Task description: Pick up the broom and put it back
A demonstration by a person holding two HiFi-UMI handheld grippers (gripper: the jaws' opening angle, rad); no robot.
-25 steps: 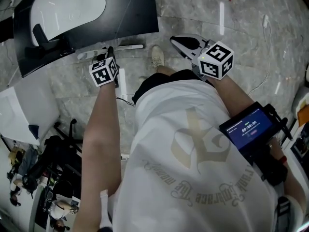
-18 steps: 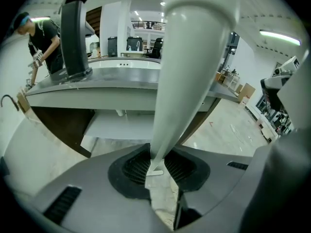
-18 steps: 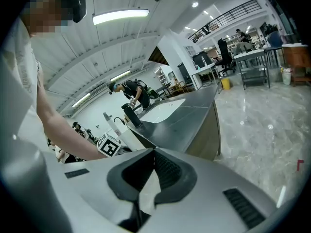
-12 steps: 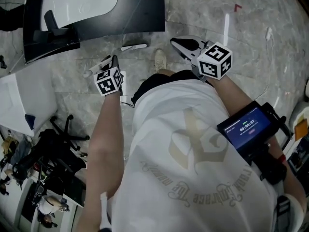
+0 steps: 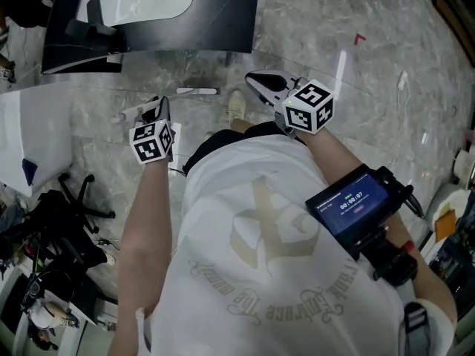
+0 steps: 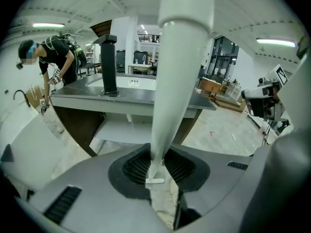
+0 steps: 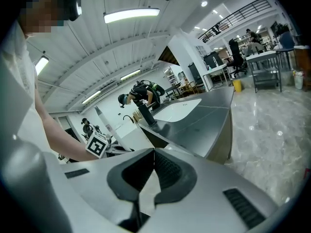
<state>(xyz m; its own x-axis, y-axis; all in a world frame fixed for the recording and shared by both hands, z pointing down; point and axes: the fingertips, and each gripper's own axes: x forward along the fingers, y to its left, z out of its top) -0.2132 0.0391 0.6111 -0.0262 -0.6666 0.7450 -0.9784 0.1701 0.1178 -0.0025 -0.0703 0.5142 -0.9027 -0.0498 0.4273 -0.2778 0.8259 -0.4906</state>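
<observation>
L gripper [image 6: 155,176] clamped on white broom handle [image 6: 177,72], which rises in front of the counter [image 6: 121,101]. R gripper [image 7: 153,154] closed, empty. Risk: one-point grip on tapered handle; may pivot/slip and strike counter.

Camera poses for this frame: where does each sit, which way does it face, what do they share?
Head view: on the head, facing steeply down at shirt, left forearm, left gripper, right gripper, floor.
Left gripper view: on the left gripper, along jaws shut on the broom handle, toward the counter.
Right gripper view: on the right gripper, along shut empty jaws toward the same counter; left forearm shows.
Shared: counter in all three.
</observation>
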